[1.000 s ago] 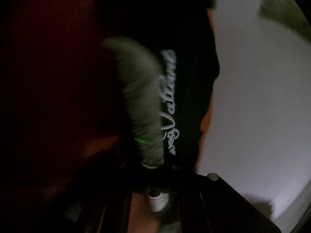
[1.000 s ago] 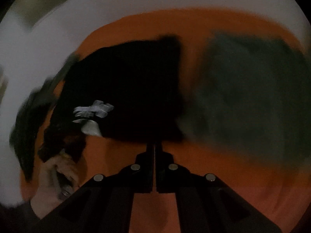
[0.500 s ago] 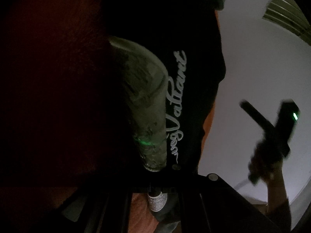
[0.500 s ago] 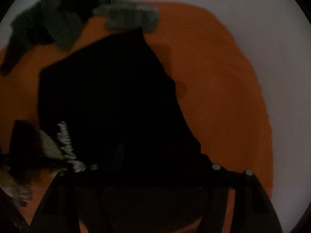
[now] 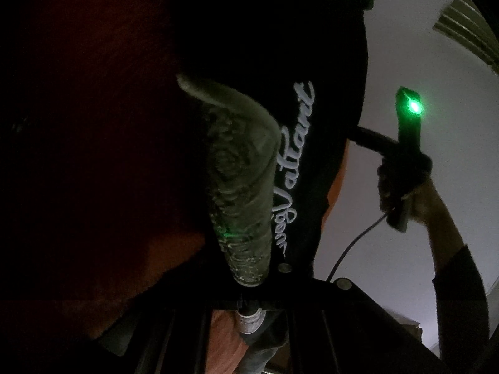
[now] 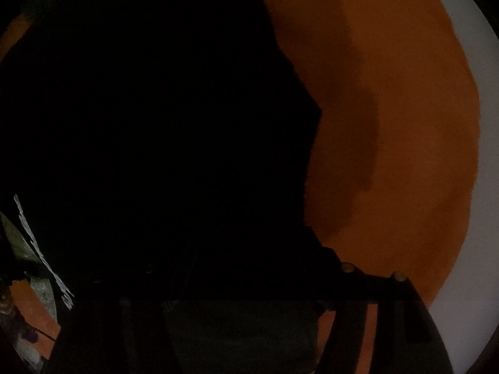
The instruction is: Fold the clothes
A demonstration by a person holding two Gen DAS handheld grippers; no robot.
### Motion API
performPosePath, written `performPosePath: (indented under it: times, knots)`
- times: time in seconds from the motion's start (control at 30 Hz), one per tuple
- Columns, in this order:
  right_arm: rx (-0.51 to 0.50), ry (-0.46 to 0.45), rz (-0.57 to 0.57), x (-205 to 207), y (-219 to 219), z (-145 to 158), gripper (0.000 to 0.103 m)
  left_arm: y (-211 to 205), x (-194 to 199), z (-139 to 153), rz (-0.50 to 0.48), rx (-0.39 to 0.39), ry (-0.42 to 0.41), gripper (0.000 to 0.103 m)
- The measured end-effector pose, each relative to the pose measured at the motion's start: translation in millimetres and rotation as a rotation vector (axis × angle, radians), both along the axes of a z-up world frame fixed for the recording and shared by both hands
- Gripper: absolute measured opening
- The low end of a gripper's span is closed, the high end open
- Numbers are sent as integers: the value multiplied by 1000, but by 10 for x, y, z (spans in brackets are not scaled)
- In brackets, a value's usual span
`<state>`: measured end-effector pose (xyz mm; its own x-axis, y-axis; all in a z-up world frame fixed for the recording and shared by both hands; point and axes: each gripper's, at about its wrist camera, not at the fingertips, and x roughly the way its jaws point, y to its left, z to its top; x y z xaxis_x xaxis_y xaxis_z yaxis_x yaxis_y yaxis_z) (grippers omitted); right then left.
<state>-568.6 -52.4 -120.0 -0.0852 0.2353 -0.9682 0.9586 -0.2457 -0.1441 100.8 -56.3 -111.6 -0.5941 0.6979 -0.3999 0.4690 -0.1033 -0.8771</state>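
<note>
A black garment (image 5: pixel 312 46) with white script lettering (image 5: pixel 293 162) and a grey-green printed patch (image 5: pixel 240 174) hangs right in front of the left wrist camera. My left gripper (image 5: pixel 252 321) is shut on the garment's edge. In the right wrist view the same black garment (image 6: pixel 156 124) fills the left and centre and drapes over my right gripper (image 6: pixel 249 296), whose fingers stand wide apart with cloth between them. The right gripper, with a green light, also shows in the left wrist view (image 5: pixel 405 143), held in a hand.
An orange round mat (image 6: pixel 405 124) lies under the garment, on a white floor (image 6: pixel 486 187). A cable (image 5: pixel 352 246) trails from the right gripper. A slatted vent (image 5: pixel 467 31) is at the top right of the left view.
The right gripper has moved in close to the garment, opened wide, and cloth now covers it. In the left view it has come nearer. The left gripper keeps holding the garment.
</note>
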Motion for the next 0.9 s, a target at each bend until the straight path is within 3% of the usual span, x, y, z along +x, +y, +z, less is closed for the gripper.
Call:
performPosePath:
  times: [0.03, 0.1, 0.2, 0.43, 0.57, 0.67, 0.9]
  knots:
    - [2, -22, -9, -38, -4, 11, 57, -82, 13, -17, 1, 1, 0, 6]
    - [-15, -61, -26, -122, 12, 98, 22, -156, 45, -4, -4, -11, 10, 6]
    - [-54, -96, -41, -225, 61, 284, 9, -57, 98, 152, -16, -44, 44, 5]
    - [-170, -152, -98, -422, 225, 822, 7, -155, 263, 452, -48, -118, 133, 5]
    - [-275, -178, -139, -513, 348, 1251, 7, -298, 337, 829, -44, -183, 230, 5]
    - [-380, -194, -187, -571, 473, 1636, 7, -688, 448, 1046, -70, -210, 309, 5]
    - [-621, -236, -321, -205, 1345, 2615, 7, -1276, 673, 2380, -292, -364, 587, 5]
